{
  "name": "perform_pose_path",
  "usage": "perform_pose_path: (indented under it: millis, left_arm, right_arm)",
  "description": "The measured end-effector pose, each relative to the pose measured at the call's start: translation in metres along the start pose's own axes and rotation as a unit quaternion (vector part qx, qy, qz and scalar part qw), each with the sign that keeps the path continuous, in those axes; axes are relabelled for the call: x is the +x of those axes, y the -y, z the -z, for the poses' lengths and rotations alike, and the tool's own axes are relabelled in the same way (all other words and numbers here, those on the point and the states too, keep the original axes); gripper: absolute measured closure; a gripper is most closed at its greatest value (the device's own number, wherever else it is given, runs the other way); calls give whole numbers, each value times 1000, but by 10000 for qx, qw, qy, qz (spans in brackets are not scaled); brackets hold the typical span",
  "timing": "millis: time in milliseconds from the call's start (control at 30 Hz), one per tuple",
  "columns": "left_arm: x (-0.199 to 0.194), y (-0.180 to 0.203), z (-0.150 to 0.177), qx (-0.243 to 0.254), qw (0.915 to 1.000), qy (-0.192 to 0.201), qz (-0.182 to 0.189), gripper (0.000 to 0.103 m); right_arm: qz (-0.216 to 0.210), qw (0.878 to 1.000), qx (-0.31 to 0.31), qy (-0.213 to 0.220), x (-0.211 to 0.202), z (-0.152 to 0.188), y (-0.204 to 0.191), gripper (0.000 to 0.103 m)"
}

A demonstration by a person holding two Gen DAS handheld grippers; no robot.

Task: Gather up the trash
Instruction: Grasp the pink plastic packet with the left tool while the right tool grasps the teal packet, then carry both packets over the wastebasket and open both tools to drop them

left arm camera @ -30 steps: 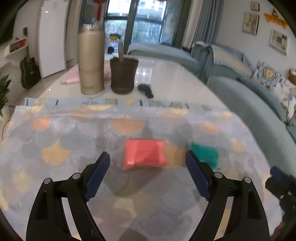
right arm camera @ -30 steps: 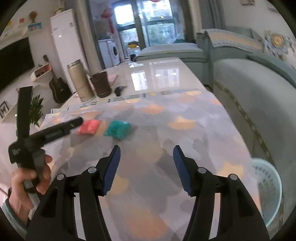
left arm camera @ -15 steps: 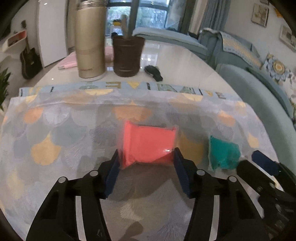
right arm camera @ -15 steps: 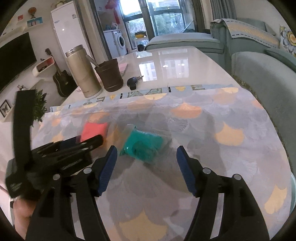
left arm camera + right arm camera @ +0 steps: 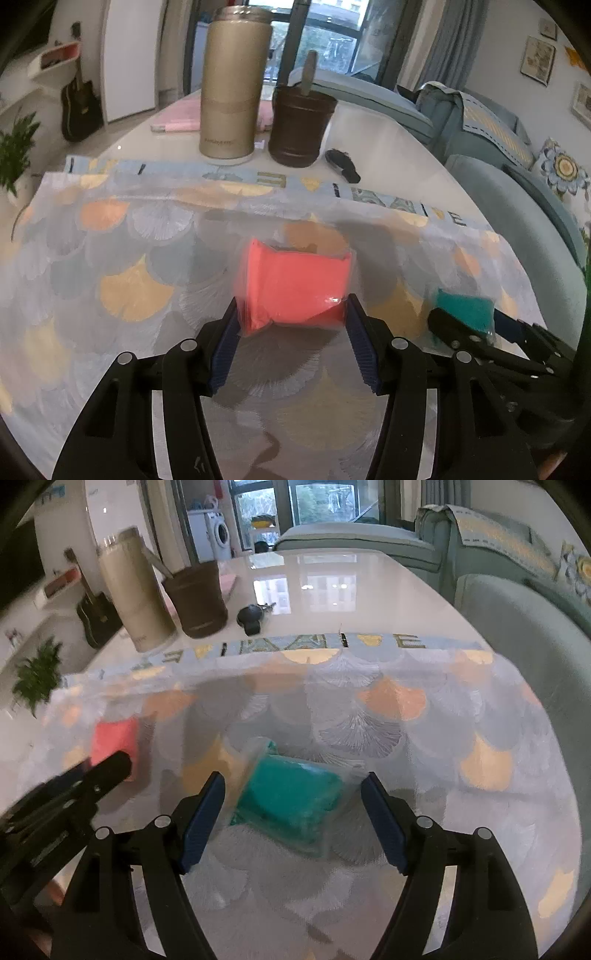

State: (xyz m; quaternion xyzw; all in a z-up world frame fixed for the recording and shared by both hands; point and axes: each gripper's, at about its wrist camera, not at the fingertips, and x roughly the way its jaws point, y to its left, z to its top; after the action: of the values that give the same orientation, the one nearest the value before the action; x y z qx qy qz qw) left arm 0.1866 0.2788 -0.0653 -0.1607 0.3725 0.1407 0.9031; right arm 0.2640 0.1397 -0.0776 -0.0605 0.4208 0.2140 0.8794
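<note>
**Inspector:** Left wrist view first. State of the left gripper (image 5: 291, 325)?

**Assistant:** Its jaws are pinched on the near end of the red packet (image 5: 295, 284); both blue pads press the wrapper from either side. The packet looks tilted, its far end raised. I cannot tell whether it is clear of the patterned cloth (image 5: 110, 258).

**Inspector:** And the right gripper (image 5: 291, 808)?

**Assistant:** Spread, and opening wider. The green packet (image 5: 290, 797) lies between its fingers on the cloth, with a gap showing on each side, so nothing is gripped there yet.

**Inspector:** Where do the two packets lie relative to each other?

**Assistant:** Near one another in the middle of the cloth, red to the left of green. Behind them, off the cloth, stand a gold flask (image 5: 232, 85) and a brown cup (image 5: 301, 125), with a dark key fob (image 5: 343, 164) beside them.

**Inspector:** Progress?

**Assistant:** Early, in my judgement. One packet is secured, the other only straddled. No bin is visible in either view, so nothing has been disposed of. Remaining: close on the green packet, lift both, carry them to a bin.
</note>
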Motion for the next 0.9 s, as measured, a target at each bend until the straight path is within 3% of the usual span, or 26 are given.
perform_pose_path:
  millis: [33, 100, 167, 200, 533, 700, 800, 900]
  left_arm:
    - [-1, 3, 1, 79, 10000, 29, -41, 50]
    - [-1, 10, 1, 215, 9997, 44, -122, 50]
    - [-1, 15, 3, 329, 9991, 60, -247, 50]
    - [-1, 16, 3, 385, 9989, 70, -270, 50]
    - [-1, 11, 1, 269, 9995, 91, -154, 50]
    - [-7, 14, 1, 285, 9994, 215, -26, 50]
    - [-23, 25, 1, 370, 9978, 479, 278, 50]
    - [-34, 44, 0, 516, 9960, 667, 299, 50]
  right_arm:
    - [62, 10000, -25, -28, 1, 1, -1, 34]
    - [53, 9999, -88, -74, 4, 2, -3, 60]
    - [119, 9999, -103, -36, 3, 3, -4, 73]
    - [71, 9999, -109, -31, 3, 3, -3, 76]
    - [-688, 9968, 266, 313, -25, 15, 21, 77]
    - [-758, 9961, -7, 454, -52, 39, 22, 77]
    - [-742, 9957, -30, 560, -69, 52, 28, 77]
    - [-639, 9955, -4, 701, -91, 59, 40, 77]
